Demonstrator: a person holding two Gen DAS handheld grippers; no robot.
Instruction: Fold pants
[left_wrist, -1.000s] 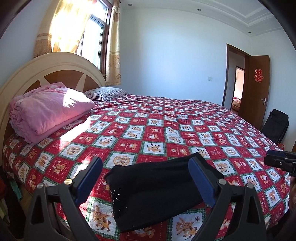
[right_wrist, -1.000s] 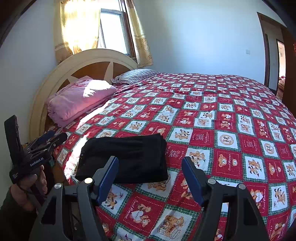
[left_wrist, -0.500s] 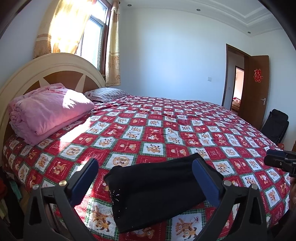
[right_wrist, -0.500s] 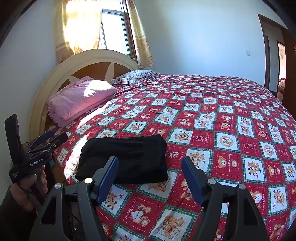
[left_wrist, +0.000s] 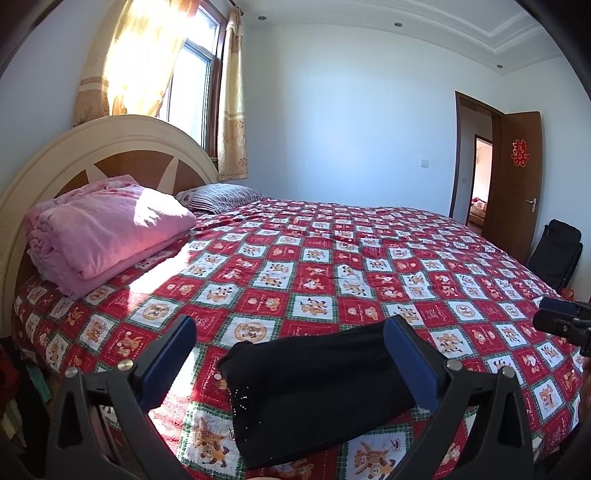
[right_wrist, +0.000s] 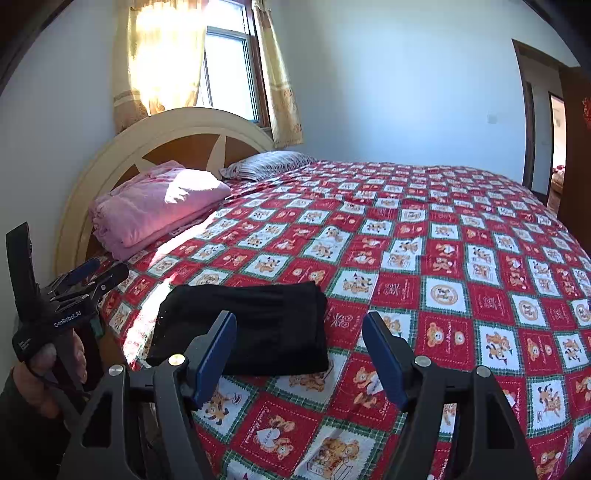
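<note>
Black pants (right_wrist: 255, 328) lie as a compact folded bundle on the bed (right_wrist: 443, 258), near its edge on the headboard side, resting on the red patterned bedspread; fold looks essentially complete, judged from the squared outline. Left claw (left_wrist: 291, 362) spread to its widest, nothing between the pads, hovering just above and short of the bundle. Right claw (right_wrist: 299, 354) also spread, empty, held off the near edge of the bundle, not touching it. Left hand (right_wrist: 48, 369) visible gripping its tool beside the bed. Risks from here: (1) the bundle sits close to the mattress edge, so a low pass of either claw could snag the top layer and drag it toward the drop; (2) soft knit fabric, so a pinch taken on one layer only would peel the fold open rather than lift the stack; (3) pink blanket (left_wrist: 107, 229) lies well apart, no interference expected. Thickness of the layers is hard to read against the black.
</note>
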